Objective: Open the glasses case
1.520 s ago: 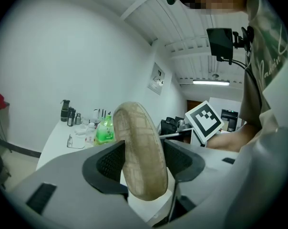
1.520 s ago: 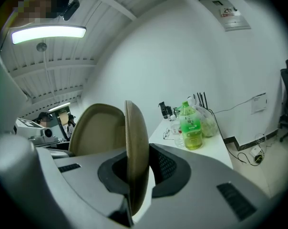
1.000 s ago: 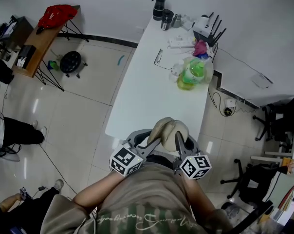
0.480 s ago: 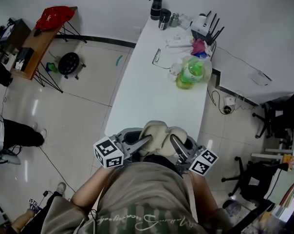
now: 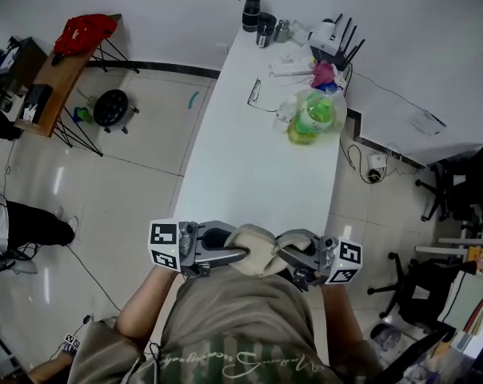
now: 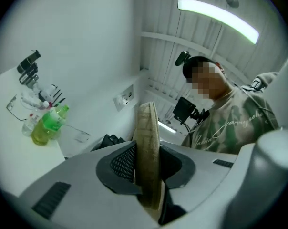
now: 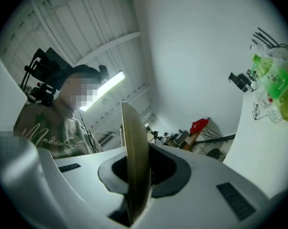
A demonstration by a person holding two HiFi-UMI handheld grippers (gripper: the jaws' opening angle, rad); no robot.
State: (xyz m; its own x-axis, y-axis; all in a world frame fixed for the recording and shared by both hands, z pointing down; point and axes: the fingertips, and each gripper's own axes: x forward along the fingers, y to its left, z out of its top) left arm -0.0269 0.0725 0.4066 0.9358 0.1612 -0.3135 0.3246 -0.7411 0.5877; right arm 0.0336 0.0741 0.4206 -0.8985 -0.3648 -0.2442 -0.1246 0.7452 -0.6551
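Note:
The beige glasses case (image 5: pixel 254 248) hangs in the air close to my chest, off the near end of the white table (image 5: pixel 249 166). My left gripper (image 5: pixel 240 254) grips its left side; the jaws have just been closing, and the case's thick edge (image 6: pixel 148 151) stands upright between the pads. From the other side my right gripper (image 5: pixel 279 250) is shut on a thinner edge of the case (image 7: pixel 134 171). Both grippers point inward at each other, marker cubes outward. Whether the case is open I cannot tell.
At the table's far end lie a pair of glasses (image 5: pixel 256 93), a bag with green bottles (image 5: pixel 313 117), a router (image 5: pixel 335 38) and black flasks (image 5: pixel 250 10). A wooden side table with a red bag (image 5: pixel 80 32) stands left, an office chair (image 5: pixel 459 192) right.
Both grippers lifted the case off the table's near end and drew it toward my chest. They swung outward, so the marker cubes now stand further apart.

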